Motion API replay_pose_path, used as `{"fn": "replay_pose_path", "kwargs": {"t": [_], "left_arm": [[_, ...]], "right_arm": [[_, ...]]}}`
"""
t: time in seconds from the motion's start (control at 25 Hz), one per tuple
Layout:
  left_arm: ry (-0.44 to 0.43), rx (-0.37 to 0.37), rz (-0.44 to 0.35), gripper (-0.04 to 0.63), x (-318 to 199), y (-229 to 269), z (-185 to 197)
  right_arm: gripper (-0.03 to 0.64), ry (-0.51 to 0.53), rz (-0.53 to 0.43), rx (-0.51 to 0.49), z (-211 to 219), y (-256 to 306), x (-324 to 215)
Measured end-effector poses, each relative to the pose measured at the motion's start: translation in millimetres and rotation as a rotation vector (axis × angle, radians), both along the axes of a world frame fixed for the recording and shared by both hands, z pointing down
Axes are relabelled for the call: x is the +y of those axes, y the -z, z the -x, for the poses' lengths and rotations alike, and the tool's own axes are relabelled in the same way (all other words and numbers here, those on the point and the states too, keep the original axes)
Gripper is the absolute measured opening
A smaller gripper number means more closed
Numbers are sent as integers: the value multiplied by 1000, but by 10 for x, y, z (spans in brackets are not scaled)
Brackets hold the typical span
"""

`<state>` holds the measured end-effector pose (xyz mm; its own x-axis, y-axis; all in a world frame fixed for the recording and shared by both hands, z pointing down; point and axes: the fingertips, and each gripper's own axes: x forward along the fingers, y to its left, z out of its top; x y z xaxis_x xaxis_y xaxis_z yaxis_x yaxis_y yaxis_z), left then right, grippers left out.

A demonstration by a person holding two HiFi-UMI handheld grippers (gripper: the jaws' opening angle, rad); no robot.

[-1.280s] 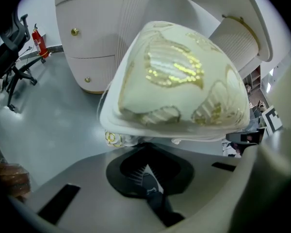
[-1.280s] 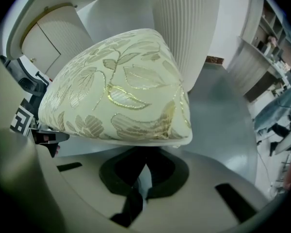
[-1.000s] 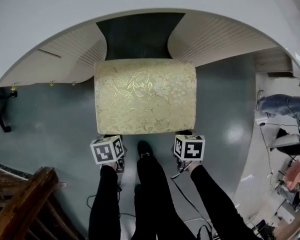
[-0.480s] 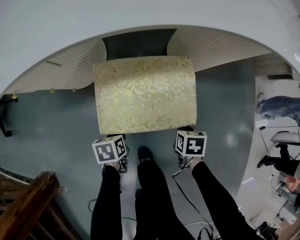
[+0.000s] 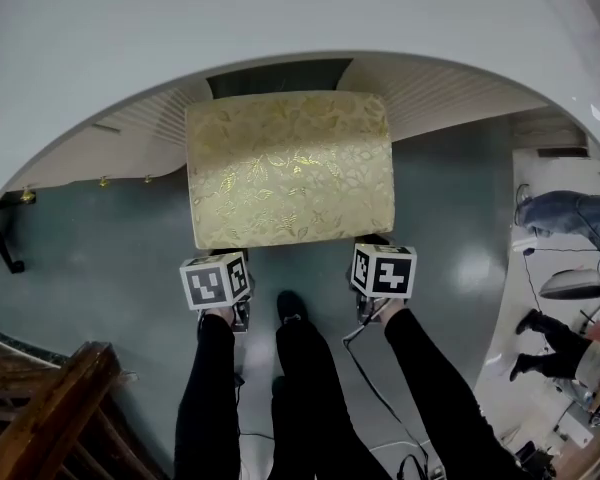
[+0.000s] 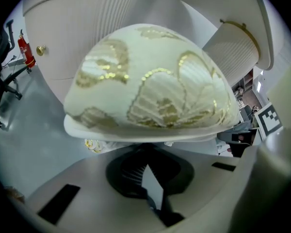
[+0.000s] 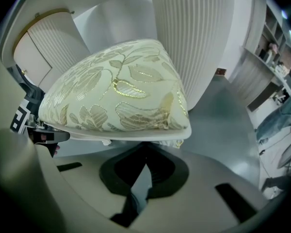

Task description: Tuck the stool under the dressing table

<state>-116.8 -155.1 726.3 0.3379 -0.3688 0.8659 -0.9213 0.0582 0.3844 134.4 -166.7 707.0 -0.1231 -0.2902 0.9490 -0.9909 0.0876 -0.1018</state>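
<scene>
The stool [image 5: 290, 168] has a cream cushion with a gold leaf pattern, and its far edge lies under the curved white dressing table [image 5: 280, 18]. My left gripper [image 5: 221, 259] holds the stool's near left corner and my right gripper [image 5: 373, 246] the near right corner. In the left gripper view the cushion [image 6: 150, 81] bulges just above my left gripper [image 6: 145, 152], whose dark pads are closed under the seat rim. The right gripper view shows the same: the cushion [image 7: 116, 96] sits over my right gripper [image 7: 145, 152]. The stool's legs are hidden.
A ribbed white table pedestal [image 5: 130, 118] stands on each side of the dark knee gap [image 5: 280, 76]. A wooden chair [image 5: 40, 408] is at the lower left. The person's legs [image 5: 310, 388] and a cable [image 5: 380, 393] are behind the grippers. Clutter lies at right [image 5: 570, 218].
The stool has slid forward, further under the dressing table, covering more of the dark gap. Both grippers have moved forward with it at its near corners.
</scene>
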Motion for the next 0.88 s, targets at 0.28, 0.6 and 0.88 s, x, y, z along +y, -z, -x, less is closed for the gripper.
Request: {"fn": "replay_pose_path", "kwargs": {"t": [0.28,0.6,0.88], "left_arm": [[-7,-16,-18,8,-114,2,46],[12,11,-17,8,-139,-61,0],[26,24,-7,8,-142,-96,-6]], "right_arm": [[5,0,-20,-6,44,0,-108],[5,27,-34,-1,28,-29,-147],[5,22,-36,0,32,-20,-153]]}}
